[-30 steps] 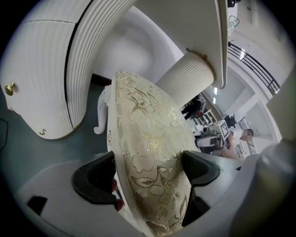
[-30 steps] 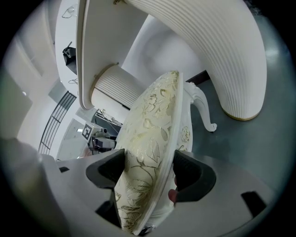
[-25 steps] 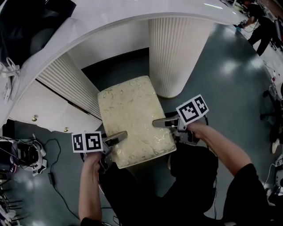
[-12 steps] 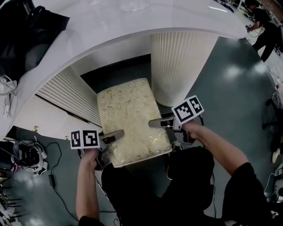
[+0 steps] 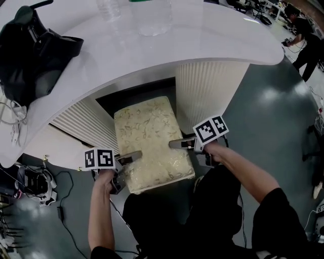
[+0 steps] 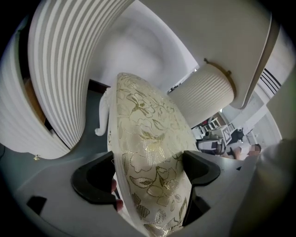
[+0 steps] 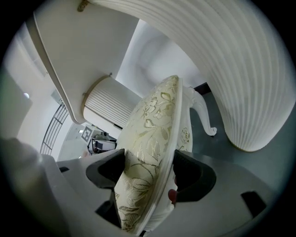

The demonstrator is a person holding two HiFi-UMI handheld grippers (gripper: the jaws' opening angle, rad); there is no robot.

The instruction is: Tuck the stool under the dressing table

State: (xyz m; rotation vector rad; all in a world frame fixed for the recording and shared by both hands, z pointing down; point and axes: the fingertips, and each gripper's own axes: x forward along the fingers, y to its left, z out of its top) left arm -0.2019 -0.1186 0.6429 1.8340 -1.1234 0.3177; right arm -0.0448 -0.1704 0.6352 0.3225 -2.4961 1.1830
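Observation:
The stool has a cream cushion with a gold leaf pattern; its far end sits in the gap beneath the white dressing table. My left gripper is shut on the stool's near-left edge, and the cushion fills the space between its jaws. On the near-right edge my right gripper is likewise shut, clamping the seat. One curved white leg of the stool shows below the seat.
Ribbed white pedestals flank the gap on both sides. A black bag and a clear bottle lie on the tabletop. Cables and gear sit on the grey floor at left. A person stands far right.
The stool has slid forward, deeper into the gap under the table, with both grippers still clamped on it. More of the tabletop is now in view.

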